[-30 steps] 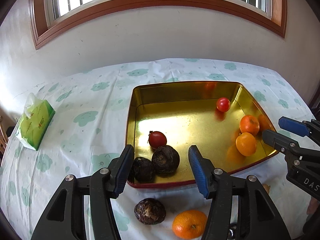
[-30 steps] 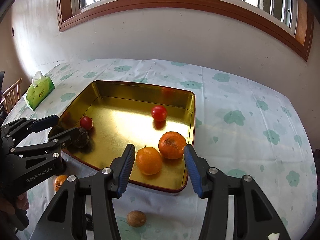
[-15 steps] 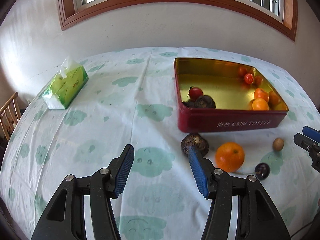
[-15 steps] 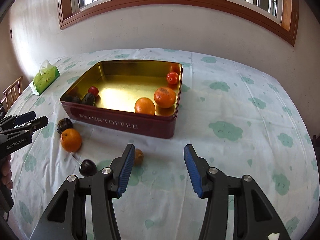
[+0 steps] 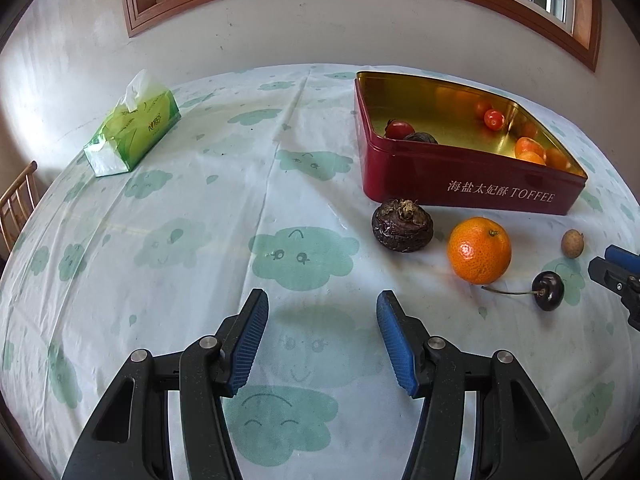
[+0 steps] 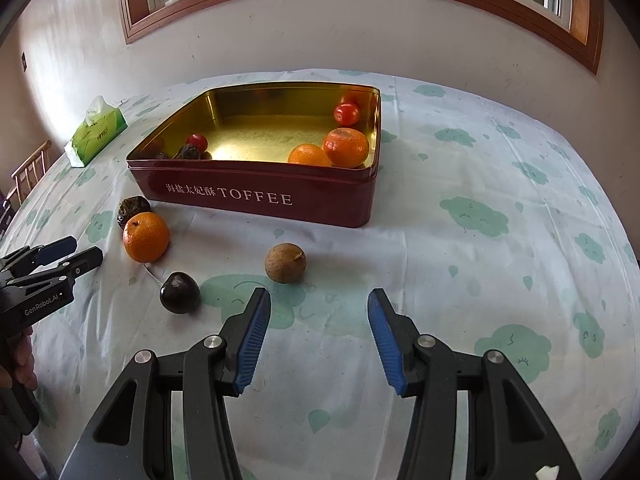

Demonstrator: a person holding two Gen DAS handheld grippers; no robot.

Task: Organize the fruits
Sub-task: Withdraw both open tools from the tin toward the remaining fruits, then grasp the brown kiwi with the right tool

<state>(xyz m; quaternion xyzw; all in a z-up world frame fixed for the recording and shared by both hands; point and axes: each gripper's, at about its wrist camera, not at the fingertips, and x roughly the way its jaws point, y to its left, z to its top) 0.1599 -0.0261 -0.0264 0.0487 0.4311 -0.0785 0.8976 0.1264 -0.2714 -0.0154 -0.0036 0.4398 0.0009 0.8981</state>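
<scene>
Four fruits lie loose on the tabletop near the tin [image 6: 256, 196]; your right hand-held gripper [image 6: 318, 330], released and empty, has the longan [image 6: 285, 263] just far-left.

Left gripper [image 5: 322, 340]: black plastic two-finger frame, ribbed blue rubber pads [image 5: 247, 350] on the inner faces, round silver screws at finger joints, triangular cut-outs in the arms. Right gripper [image 6: 319, 334]: same black frame, blue ribbed pads, silver screws. White "GenRobot.AI" lettering on the left gripper's side, seen from the right wrist view.
</scene>
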